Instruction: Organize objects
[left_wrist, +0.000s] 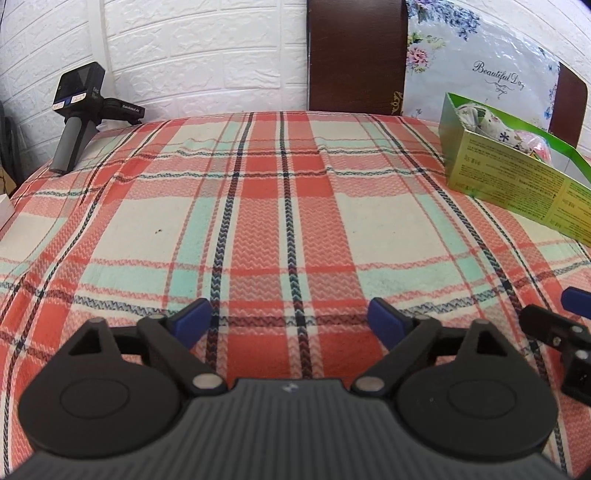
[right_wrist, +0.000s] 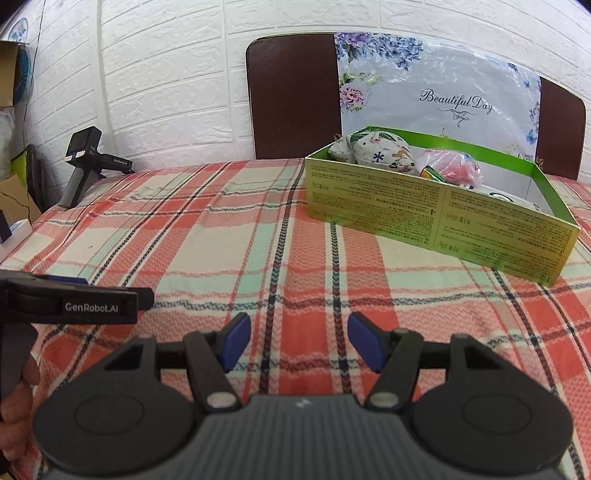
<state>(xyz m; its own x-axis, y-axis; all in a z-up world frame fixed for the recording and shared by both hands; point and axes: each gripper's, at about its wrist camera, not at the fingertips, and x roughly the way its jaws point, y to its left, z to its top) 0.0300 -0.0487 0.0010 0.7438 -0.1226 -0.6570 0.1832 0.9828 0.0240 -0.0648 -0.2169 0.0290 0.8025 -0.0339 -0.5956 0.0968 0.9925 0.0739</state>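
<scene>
Box (right_wrist: 436, 218) — green-and-yellow cardboard, lid off — sits on the plaid cloth (right_wrist: 221, 240) ahead and to the right of both grippers, its long axis slanting from near-right to far-left. It stands in front of the dark chair back (right_wrist: 293, 99) with the floral "Beautiful Day" bag (right_wrist: 443, 88) draped behind it.

Right gripper (right_wrist: 299, 341): released, blue pads spread, nothing between them. The box lies well ahead of its fingers and a little to the right. Left gripper (left_wrist: 290, 319): also released and empty, low over bare cloth; from it the box (left_wrist: 509, 181) is far off to the right. Judgement: the right hand is the nearer one for any work at the box.

Contents, as far as visible — floral fabric pouches (right_wrist: 376, 151) at the box's far-left end, a pink item in clear plastic (right_wrist: 456, 166) towards its middle, something white with a green ring beyond that, mostly hidden by the wall.

No loose item shows on the cloth between the fingers and the box. A spare handheld gripper (right_wrist: 86, 162) stands well left of the box, near the white brick wall (right_wrist: 166, 74). Judgement: sorting looks largely done.
</scene>
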